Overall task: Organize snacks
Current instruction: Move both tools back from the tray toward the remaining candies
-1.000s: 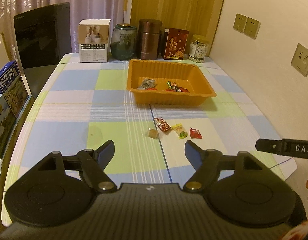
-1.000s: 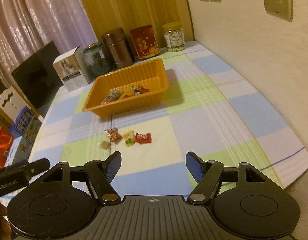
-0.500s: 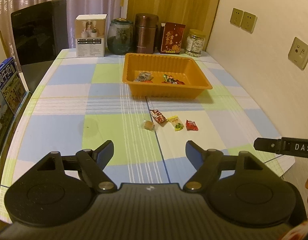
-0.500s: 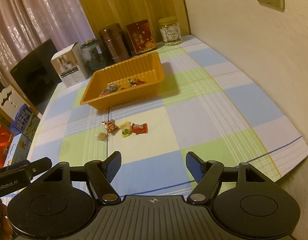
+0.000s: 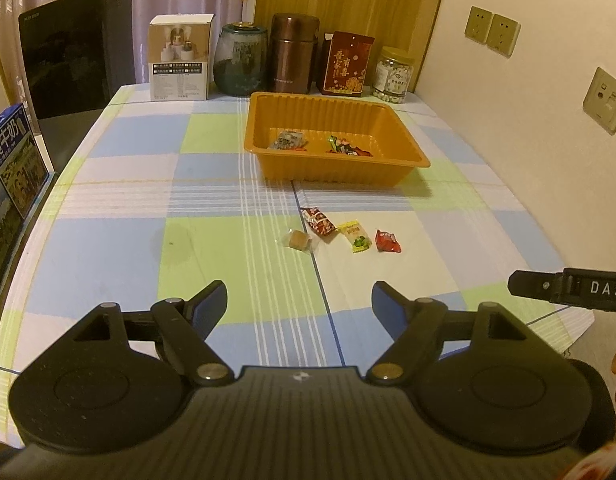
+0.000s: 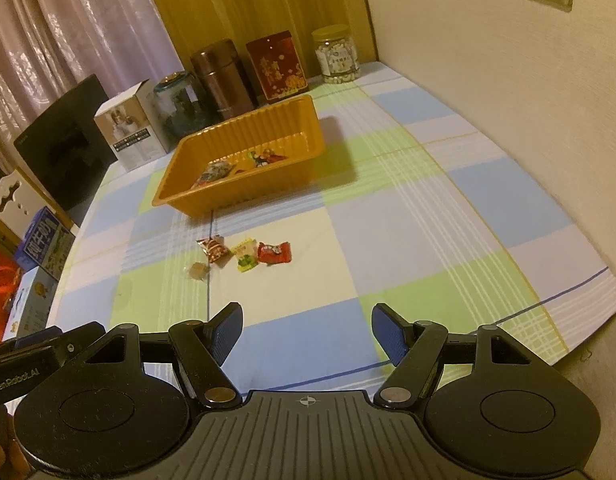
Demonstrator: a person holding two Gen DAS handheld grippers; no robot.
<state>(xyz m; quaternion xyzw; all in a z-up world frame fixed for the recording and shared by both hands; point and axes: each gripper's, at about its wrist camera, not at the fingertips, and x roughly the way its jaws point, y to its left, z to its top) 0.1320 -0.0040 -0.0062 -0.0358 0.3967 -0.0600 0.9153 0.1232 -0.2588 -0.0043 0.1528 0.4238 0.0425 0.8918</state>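
Left wrist view: orange tray (image 5: 412,148) at frame centre already holds a few snacks. Four wrapped snacks (image 5: 350,236) lie loose on the tablecloth (image 5: 108,248) below it. My left gripper (image 5: 299,300) and right gripper (image 6: 307,330) both gape empty. I judge the job partly done.

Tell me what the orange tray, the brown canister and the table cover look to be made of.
Orange tray: thin moulded plastic, likely; ribbed walls, slight sheen.
Brown canister: probably metal, brushed coppery finish; soft vertical highlights.
Table cover: woven cloth or printed vinyl, matte checks; it drapes over the edge, but the pictures leave open which.
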